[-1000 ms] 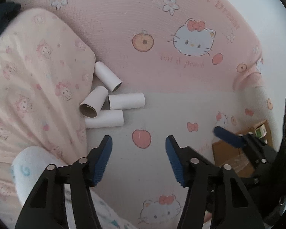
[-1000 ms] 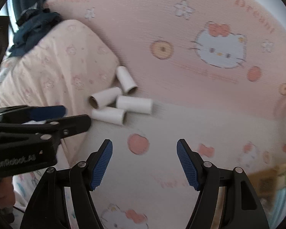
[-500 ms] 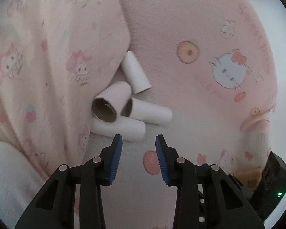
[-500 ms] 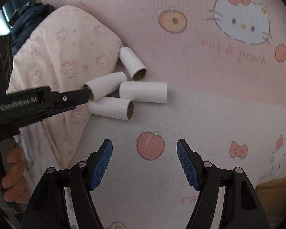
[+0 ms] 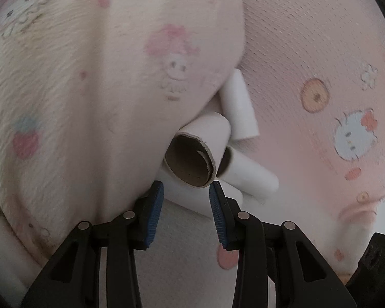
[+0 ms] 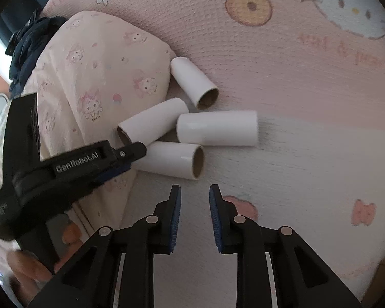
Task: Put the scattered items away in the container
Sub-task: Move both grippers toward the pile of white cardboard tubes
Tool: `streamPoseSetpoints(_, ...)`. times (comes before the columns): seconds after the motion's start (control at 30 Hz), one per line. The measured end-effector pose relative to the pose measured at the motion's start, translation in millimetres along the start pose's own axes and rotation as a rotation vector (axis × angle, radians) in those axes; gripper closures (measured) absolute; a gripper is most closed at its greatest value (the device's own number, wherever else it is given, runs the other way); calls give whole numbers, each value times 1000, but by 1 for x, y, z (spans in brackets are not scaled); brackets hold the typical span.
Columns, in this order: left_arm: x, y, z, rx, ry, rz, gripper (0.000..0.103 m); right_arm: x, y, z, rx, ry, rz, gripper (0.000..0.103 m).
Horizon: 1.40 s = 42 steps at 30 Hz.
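Several white cardboard tubes lie in a heap on the pink bedsheet beside a pillow. In the left wrist view my left gripper is open, its tips just short of the open brown end of the nearest tube. In the right wrist view the left gripper reaches the end of the angled tube. My right gripper is open and empty, just below the front tube. Two more tubes lie behind, one on the right and one at the back.
A cream patterned pillow presses against the tubes on the left and fills the left of the left wrist view. Dark blue cloth lies beyond the pillow. No container shows in either view.
My left gripper moved forward and down to the mouth of the angled tube. My right gripper advanced toward the heap and its jaws narrowed.
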<state>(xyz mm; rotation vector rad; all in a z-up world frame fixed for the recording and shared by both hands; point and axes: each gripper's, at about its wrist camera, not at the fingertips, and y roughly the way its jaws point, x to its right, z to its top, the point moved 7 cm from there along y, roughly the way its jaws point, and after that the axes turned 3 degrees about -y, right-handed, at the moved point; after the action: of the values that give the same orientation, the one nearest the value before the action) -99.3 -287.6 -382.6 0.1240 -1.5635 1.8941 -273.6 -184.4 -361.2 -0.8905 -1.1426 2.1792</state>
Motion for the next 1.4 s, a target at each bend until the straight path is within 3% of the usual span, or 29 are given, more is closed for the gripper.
streamPoseSetpoints(0.27,2,10,8,58,45,84,53,1,22,10,-1,53,61,83)
streamPoseSetpoints(0.67,6,16,8,54,115,202,52,-7,55,6,-63,159,143,83)
streamPoseSetpoints(0.87,9,18,7,47,91,135,52,-6,44,7,-28,159,127,86)
streamPoseSetpoints(1.07,25,27,-7,-28,111,36,52,9,20,-8,-27,211,102,88)
streamPoseSetpoints(1.3,53,36,-34,-87,221,-4,52,19,3,-33,-42,241,28,88)
streamPoseSetpoints(1.4,63,40,-42,-117,224,-46,52,24,7,-38,-56,207,-36,88)
